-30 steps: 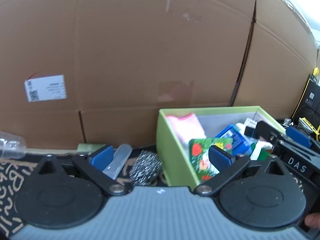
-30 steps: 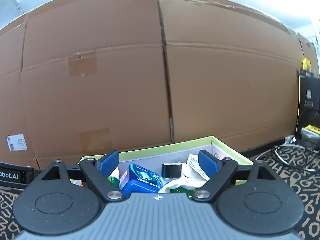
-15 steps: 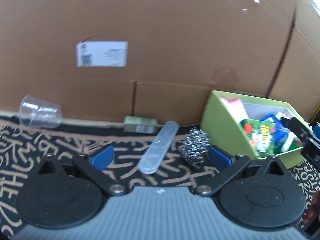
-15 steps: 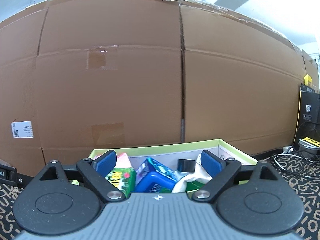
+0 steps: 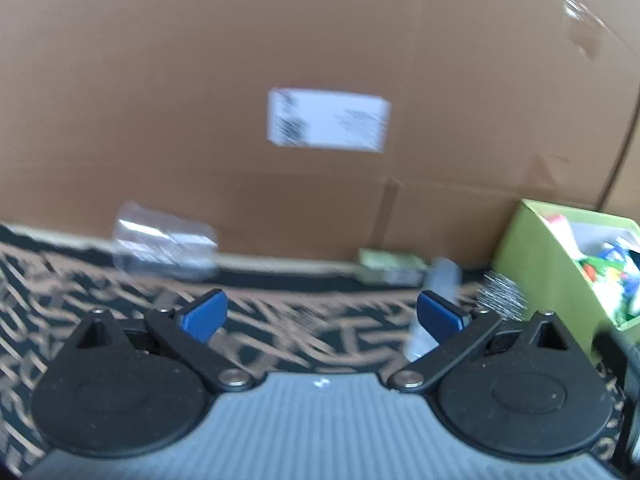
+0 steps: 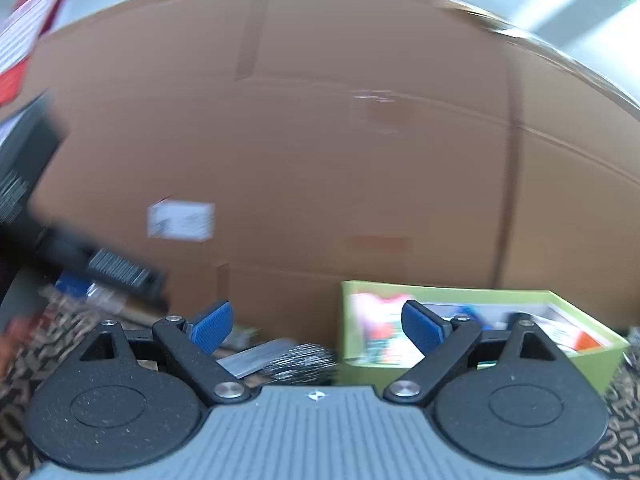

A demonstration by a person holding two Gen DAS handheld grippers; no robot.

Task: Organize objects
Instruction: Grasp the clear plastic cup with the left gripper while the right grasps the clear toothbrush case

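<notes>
Behind the patterned worktop stands the cardboard wall, the green box at its right, the clear cup lying left, so I should steady my left gripper, empty and spread like my right gripper, square on it.

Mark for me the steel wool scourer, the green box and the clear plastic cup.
steel wool scourer point(image 5: 500, 294): left wrist view, middle of its wiry ball.
green box point(image 6: 472, 286): right wrist view, on its far rim.
clear plastic cup point(image 5: 164, 246): left wrist view, its blurred side wall.
</notes>
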